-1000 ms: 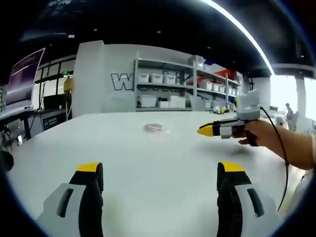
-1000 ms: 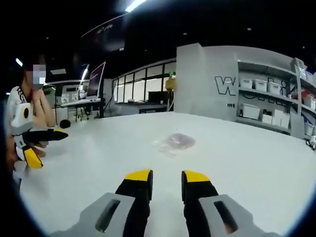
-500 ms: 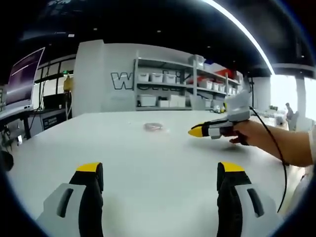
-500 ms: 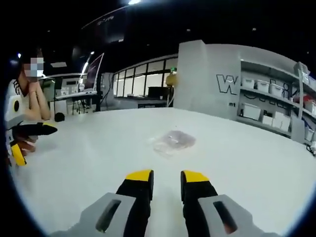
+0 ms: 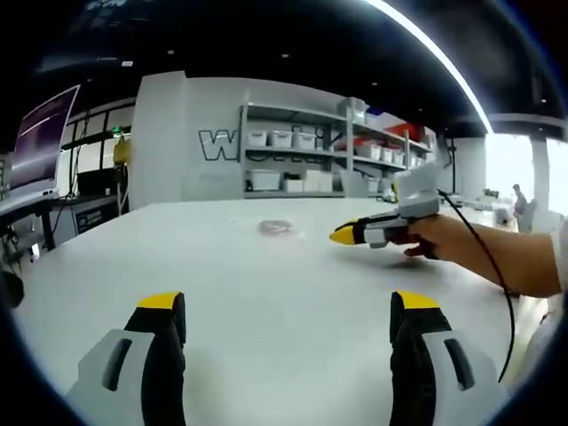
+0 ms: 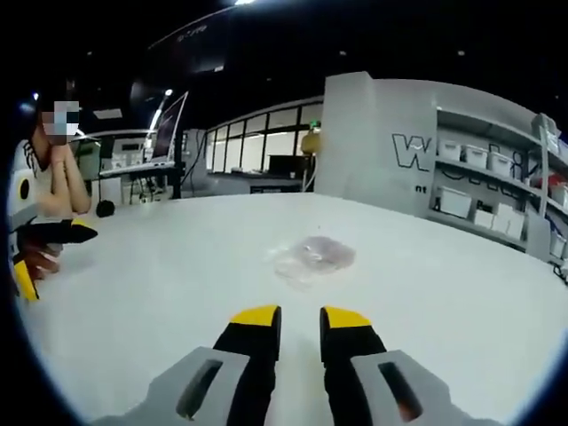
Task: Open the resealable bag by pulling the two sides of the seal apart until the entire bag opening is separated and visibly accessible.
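Bag: resealable bag (image 6: 311, 257) is lying flat mid-table (image 6: 461, 293), something pinkish showing inside.
Left gripper (image 5: 288, 306): jaws are gaping wide, gripping nothing.
Right gripper (image 6: 299, 315): jaws are sitting narrowly apart, empty, pointing at bag.

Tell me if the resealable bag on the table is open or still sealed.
Cannot tell. The resealable bag lies flat on the white table, too small and blurred to show its seal. Neither the right gripper nor the left gripper touches it.

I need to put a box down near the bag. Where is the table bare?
Bare all round the bag: between it and the right tongs, and across to the left tongs. Nowhere on the table is crowded.
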A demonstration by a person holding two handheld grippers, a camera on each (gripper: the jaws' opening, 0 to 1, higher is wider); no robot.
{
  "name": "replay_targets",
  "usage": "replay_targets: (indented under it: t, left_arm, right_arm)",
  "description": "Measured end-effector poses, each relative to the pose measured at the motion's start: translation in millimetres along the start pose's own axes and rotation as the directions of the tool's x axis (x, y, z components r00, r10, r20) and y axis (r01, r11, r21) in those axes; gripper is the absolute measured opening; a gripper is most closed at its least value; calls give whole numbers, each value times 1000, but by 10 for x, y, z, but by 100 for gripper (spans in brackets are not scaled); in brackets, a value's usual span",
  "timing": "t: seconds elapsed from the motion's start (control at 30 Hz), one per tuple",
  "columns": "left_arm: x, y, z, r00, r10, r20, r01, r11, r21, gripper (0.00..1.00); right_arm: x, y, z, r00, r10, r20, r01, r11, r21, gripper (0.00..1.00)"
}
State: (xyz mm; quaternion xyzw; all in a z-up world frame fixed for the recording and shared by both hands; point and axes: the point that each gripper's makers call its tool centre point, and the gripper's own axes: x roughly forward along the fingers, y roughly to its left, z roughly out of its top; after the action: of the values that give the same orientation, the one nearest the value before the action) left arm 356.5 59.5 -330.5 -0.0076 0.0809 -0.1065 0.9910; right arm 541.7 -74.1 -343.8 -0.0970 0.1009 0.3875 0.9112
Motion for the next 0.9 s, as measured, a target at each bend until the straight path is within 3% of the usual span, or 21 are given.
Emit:
replay_targets:
  t: [0.9]
  left_arm:
    - [5,16,-3,1000,8,-4,-8,1000,-3,95]
  right_arm:
    - [282,78,20,1000,6,-26,-7,1000,-19,14]
